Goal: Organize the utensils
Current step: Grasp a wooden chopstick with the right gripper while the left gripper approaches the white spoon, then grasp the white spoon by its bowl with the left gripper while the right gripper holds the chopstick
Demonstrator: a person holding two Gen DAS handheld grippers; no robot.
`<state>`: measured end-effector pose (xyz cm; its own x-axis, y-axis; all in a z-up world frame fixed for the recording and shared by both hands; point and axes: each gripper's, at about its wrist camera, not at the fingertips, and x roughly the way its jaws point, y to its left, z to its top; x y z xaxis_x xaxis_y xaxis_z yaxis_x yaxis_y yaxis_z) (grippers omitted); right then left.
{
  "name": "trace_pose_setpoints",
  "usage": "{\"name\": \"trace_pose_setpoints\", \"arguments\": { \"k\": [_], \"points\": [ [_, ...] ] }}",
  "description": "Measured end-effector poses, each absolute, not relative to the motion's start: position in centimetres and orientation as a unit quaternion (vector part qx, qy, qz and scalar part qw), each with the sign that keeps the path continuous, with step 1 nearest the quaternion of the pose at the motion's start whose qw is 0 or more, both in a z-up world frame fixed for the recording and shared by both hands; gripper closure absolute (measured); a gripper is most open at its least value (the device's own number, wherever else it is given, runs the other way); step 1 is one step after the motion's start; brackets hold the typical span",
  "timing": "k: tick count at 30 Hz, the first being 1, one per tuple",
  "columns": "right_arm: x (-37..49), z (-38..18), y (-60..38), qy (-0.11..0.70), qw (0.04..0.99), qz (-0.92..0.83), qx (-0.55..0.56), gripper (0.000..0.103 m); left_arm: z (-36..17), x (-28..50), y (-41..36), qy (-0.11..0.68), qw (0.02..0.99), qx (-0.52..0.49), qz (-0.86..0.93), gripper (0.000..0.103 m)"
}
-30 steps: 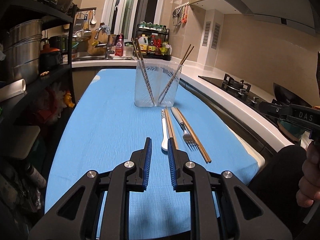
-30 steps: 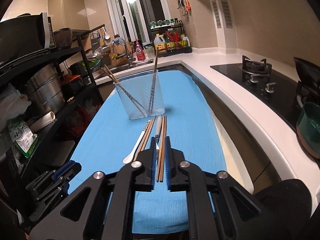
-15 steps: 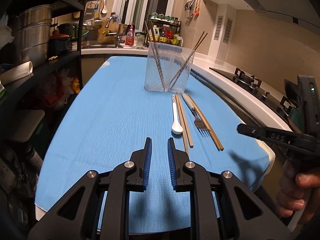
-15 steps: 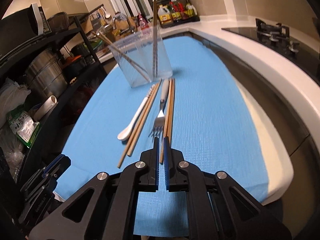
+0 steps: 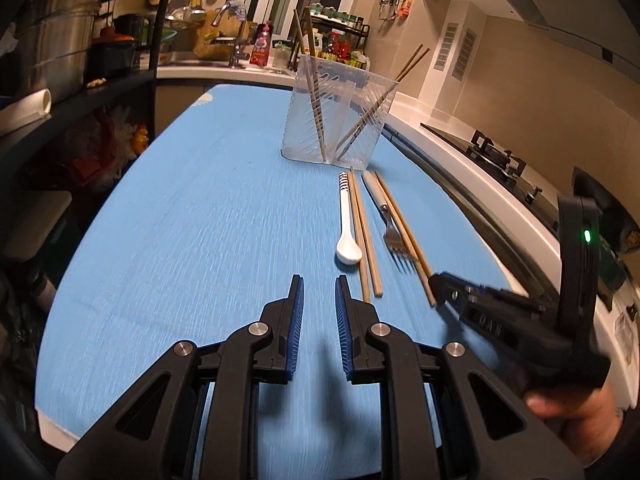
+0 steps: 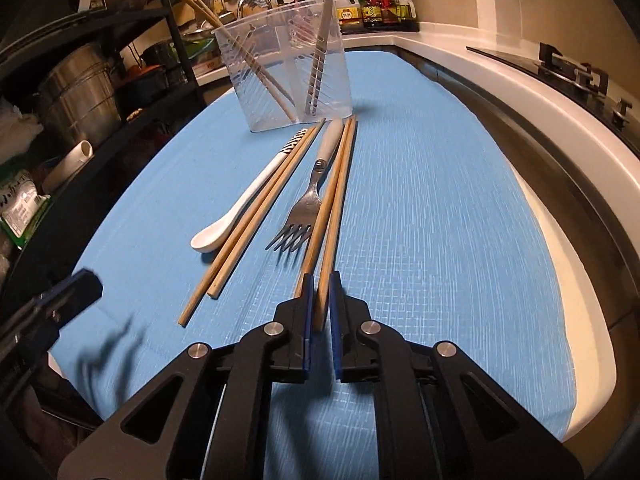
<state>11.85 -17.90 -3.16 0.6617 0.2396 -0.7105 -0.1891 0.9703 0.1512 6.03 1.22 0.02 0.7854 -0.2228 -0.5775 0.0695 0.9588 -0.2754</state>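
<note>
A clear plastic holder (image 5: 332,120) (image 6: 288,76) with several chopsticks in it stands on the blue cloth (image 5: 200,220) (image 6: 420,220). In front of it lie a white spoon (image 5: 347,224) (image 6: 240,208), a chopstick pair (image 5: 364,232) (image 6: 256,216), a fork (image 5: 394,236) (image 6: 308,204) and a second chopstick pair (image 5: 400,224) (image 6: 336,192). My right gripper (image 6: 319,276) (image 5: 438,282) is low at the second pair's near ends. Its jaws are slightly parted, with one chopstick end between them and not pinched. My left gripper (image 5: 318,280) (image 6: 80,284) hovers narrowly open and empty, near the spoon.
A black shelf rack with steel pots (image 5: 52,52) lines the left side. A white counter (image 6: 540,100) with a gas hob (image 5: 496,156) runs along the right. Sink, bottles and hanging tools stand at the back. A hand (image 5: 568,404) holds the right gripper.
Both grippers came down toward the cloth. The right one dropped onto the near ends of the right chopstick pair and its jaws parted a little. It also slid into the left view.
</note>
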Motion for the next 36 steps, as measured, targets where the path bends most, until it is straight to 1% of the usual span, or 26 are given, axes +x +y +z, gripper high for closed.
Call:
{"name": "trace_pose_setpoints", "arguments": {
  "k": [4, 8, 14, 18, 21, 23, 24, 25, 29, 31, 36],
  "points": [
    [11.3, -3.3, -17.3, 0.379, 0.92, 0.102, -0.001, 0.096, 0.1, 9.4, 1.1, 0.34, 0.925, -0.148, -0.08, 0.086],
    [11.0, -3.3, -17.5, 0.369, 0.925, 0.091, -0.015, 0.096, -1.2, 12.9, 0.3, 0.376, 0.907, -0.172, -0.081, 0.086],
    [10.8, -3.2, -19.4, 0.359, 0.929, 0.084, -0.024, 0.097, -2.9, 15.2, -1.6, 0.411, 0.891, -0.177, -0.072, 0.085],
    [10.7, -3.4, -20.0, 0.352, 0.931, 0.09, -0.025, 0.096, -3.0, 14.5, -3.1, 0.393, 0.909, -0.124, -0.064, 0.085],
    [10.3, -3.5, -19.7, 0.343, 0.933, 0.096, -0.046, 0.093, -2.8, 14.1, -3.5, 0.388, 0.913, -0.106, -0.067, 0.085],
    [10.3, -3.5, -19.8, 0.342, 0.933, 0.101, -0.047, 0.093, -2.8, 13.8, -4.1, 0.386, 0.916, -0.088, -0.068, 0.084],
    [10.3, -3.5, -19.9, 0.342, 0.933, 0.102, -0.045, 0.093, -2.7, 13.9, -4.1, 0.385, 0.917, -0.083, -0.066, 0.085],
    [10.2, -3.5, -19.9, 0.341, 0.933, 0.102, -0.043, 0.093, -2.7, 13.8, -4.2, 0.385, 0.917, -0.078, -0.066, 0.09],
    [9.8, -3.8, -19.8, 0.329, 0.938, 0.101, -0.048, 0.093, -2.6, 13.6, -3.3, 0.38, 0.919, -0.096, -0.044, 0.092],
    [9.6, -3.8, -19.9, 0.327, 0.939, 0.097, -0.042, 0.096, -2.6, 13.2, -2.6, 0.376, 0.921, -0.097, -0.03, 0.093],
    [9.1, -3.9, -19.8, 0.323, 0.943, 0.078, -0.033, 0.096, -2.6, 11.1, -0.3, 0.362, 0.928, -0.088, 0.009, 0.093]
  ]
}}
